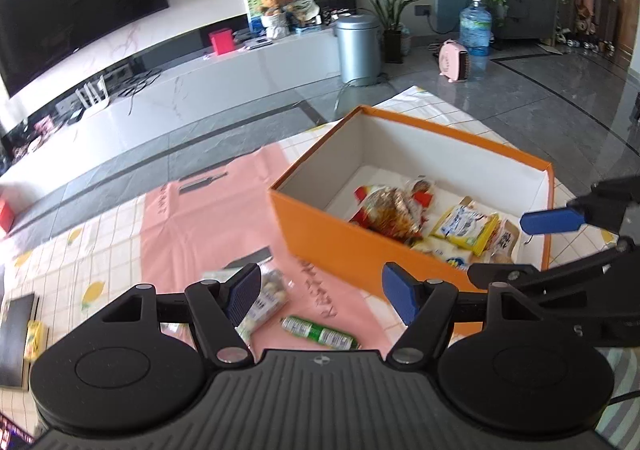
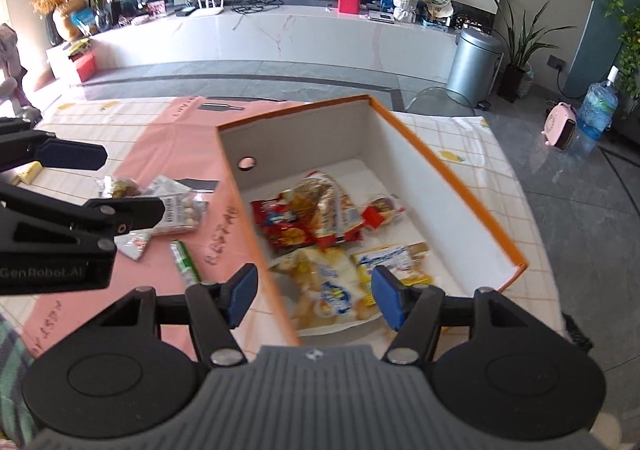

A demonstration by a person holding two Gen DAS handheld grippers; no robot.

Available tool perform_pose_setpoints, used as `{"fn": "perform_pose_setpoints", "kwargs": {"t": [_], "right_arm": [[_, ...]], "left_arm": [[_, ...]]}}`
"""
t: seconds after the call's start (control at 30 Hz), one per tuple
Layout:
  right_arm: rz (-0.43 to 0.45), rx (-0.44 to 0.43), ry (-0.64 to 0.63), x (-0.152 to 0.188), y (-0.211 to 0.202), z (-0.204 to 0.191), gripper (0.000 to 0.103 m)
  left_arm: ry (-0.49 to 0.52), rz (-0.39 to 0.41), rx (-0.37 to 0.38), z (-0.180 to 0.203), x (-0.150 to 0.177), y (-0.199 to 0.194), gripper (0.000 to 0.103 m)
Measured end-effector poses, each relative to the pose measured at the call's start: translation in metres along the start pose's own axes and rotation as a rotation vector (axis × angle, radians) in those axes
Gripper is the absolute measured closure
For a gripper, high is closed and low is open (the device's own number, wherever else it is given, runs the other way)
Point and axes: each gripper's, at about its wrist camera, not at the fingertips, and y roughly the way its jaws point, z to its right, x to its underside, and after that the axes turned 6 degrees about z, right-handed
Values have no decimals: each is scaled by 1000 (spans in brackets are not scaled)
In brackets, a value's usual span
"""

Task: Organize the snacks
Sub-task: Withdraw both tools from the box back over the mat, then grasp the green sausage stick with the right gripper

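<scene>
**rig_op:** Driving from my desk. My left claw [image 1: 320,290] is spread wide with nothing in it, hanging over the pink sheet [image 1: 200,218] that lies on the lemon-print cloth [image 1: 60,250] covering the surface. Under it I can see a clear packet of small pale balls [image 1: 268,298] and, just beside that, a green tube snack [image 1: 320,333]. Both lie flat on the pink sheet, outside the box.

**snackwatch:** And the right one?

**rig_op:** My right claw [image 2: 314,296] is about half open and empty too. No earlier shot to compare, so that's all I'll say on it. It sits over the near corner of the orange box [image 2: 472,202], one finger outside the wall and the other over the inside.

**snackwatch:** What's in the box already?

**rig_op:** A loose pile on the white floor of it: a red packet [image 2: 280,226] with a clear crinkly bag [image 2: 320,202] lying on it, a small wrapped round cake [image 2: 384,208] toward the far side, a yellow and blue packet [image 2: 392,262], and a pale bag with a blue logo [image 2: 324,290] nearest my camera, fairly blurred.

**snackwatch:** Anything else loose outside?

**rig_op:** From the right camera, a small clear wrapper with something brown [image 2: 120,186] beside the ball packet, and a silvery wrapper [image 2: 134,244] near the green tube.
</scene>
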Motion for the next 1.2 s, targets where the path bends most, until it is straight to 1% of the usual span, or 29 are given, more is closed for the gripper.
{"fn": "perform_pose_setpoints", "kwargs": {"t": [0.07,0.13,0.23,0.3,0.37,0.43,0.47,0.57,0.67,0.77,0.93,1.03,1.1,1.17,1.2], "right_arm": [[16,-30,25,9,-2,-12,41],[42,-66,53,18,-3,-26,39],[95,-113,105,31,-3,-43,39],[118,-119,137,39,-1,-54,39],[134,-114,164,46,2,-65,40],[143,-107,162,52,8,-78,41],[145,-97,157,54,11,-82,41],[123,-76,142,58,23,-95,41],[87,-77,111,57,37,-102,41],[70,-54,76,56,49,-106,41],[33,-44,27,49,75,-107,41],[18,-44,-10,43,90,-109,41],[5,-47,-33,40,101,-111,41],[-3,-52,-57,38,111,-112,42],[-5,-53,-69,38,116,-113,43]], "left_arm": [[-29,-11,-8,-11,8,-4,22],[-61,1,-4,-21,19,-12,23],[-114,15,-3,-34,38,-22,27],[-143,17,2,-43,48,-26,33],[-171,22,2,-52,57,-29,33],[-183,26,-2,-59,65,-30,35],[-181,25,-2,-61,67,-29,37],[-182,19,-4,-67,72,-24,38],[-213,19,4,-77,78,-19,38],[-241,24,11,-85,82,-12,38],[-249,-17,32,-92,85,5,39],[-263,-34,39,-96,86,16,53],[-290,-51,43,-100,87,24,70],[-306,-62,44,-104,90,32,75],[-309,-67,43,-105,91,35,75]]}}
